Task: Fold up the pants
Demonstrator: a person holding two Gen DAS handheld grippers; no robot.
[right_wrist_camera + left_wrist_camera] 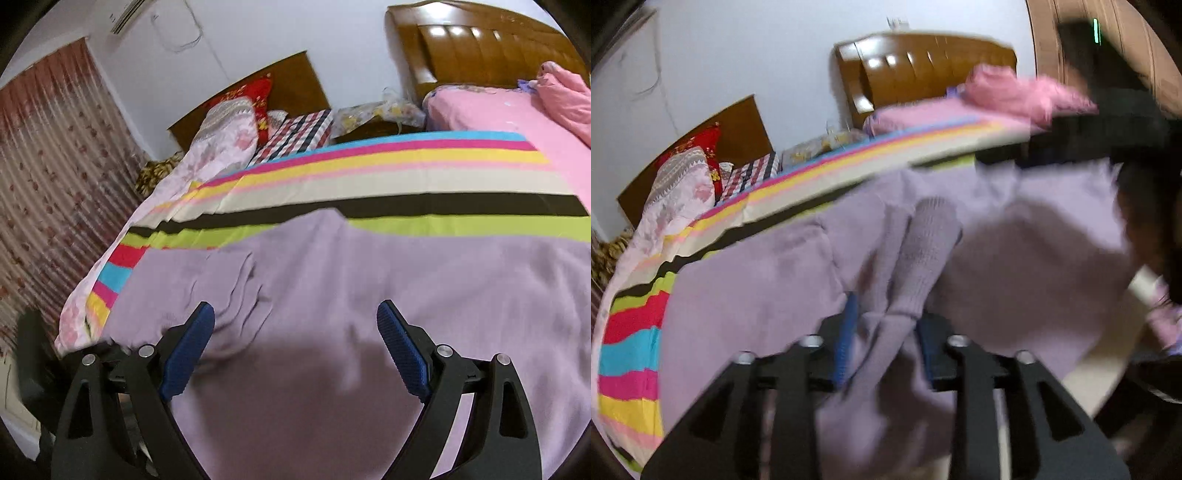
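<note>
The lilac knit pants (369, 295) lie spread on the striped bedsheet (406, 184). In the left wrist view my left gripper (886, 332) is shut on a ribbed cuff (923, 258) of the pants (757, 288), which is bunched between the blue pads and lifted. In the right wrist view my right gripper (295, 332) is open, its blue pads (402, 350) wide apart just above the pants, with nothing between them. The picture in the left wrist view is blurred.
A pink quilt (565, 96) and pink sheet lie at the back right by a wooden headboard (480, 48). A floral quilt (207, 155) and red pillow (258, 96) sit at the far left. A curtain (48, 184) hangs left. A dark blurred shape (1126, 110) is at right.
</note>
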